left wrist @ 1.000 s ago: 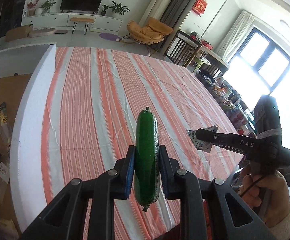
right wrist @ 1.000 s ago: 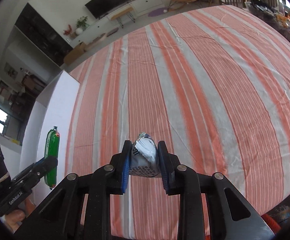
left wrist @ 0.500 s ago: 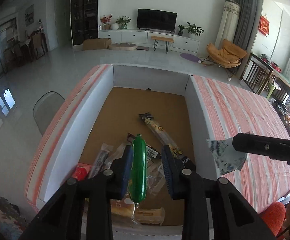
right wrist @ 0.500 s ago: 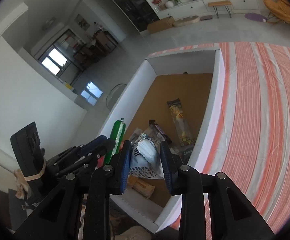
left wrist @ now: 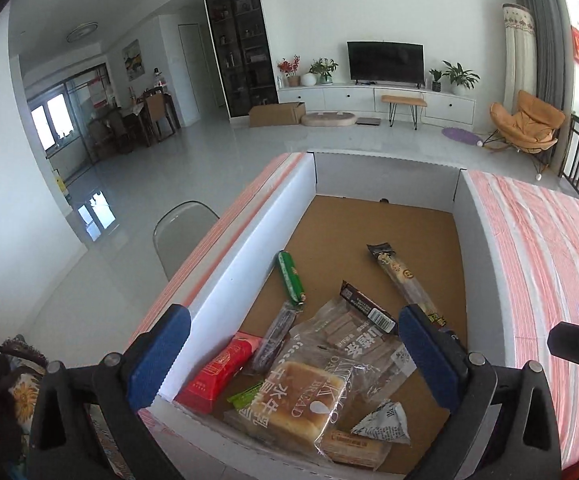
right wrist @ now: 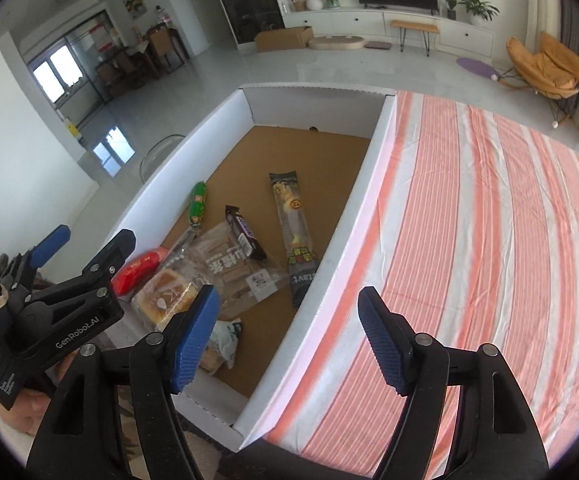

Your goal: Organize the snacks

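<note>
Striped cloth covers the tabletop (right wrist: 489,220), and beside it sits the white-walled box (right wrist: 369,184) holding every snack in sight. Bread pack (left wrist: 293,408), green sausage (left wrist: 290,276) and small grey packet (left wrist: 383,424) lie inside. Left tool (left wrist: 293,356) and right tool (right wrist: 289,336) both gape wide, empty. Drop-off looks finished; next, fetch whatever remains outside the box.

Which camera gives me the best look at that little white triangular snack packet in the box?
The left wrist view: the white triangular packet lies unobstructed at the near end of the box, whole outline visible. In the right wrist view the packet is partly hidden behind a blue pad of the right tongs, so only a crumpled portion shows.
</note>
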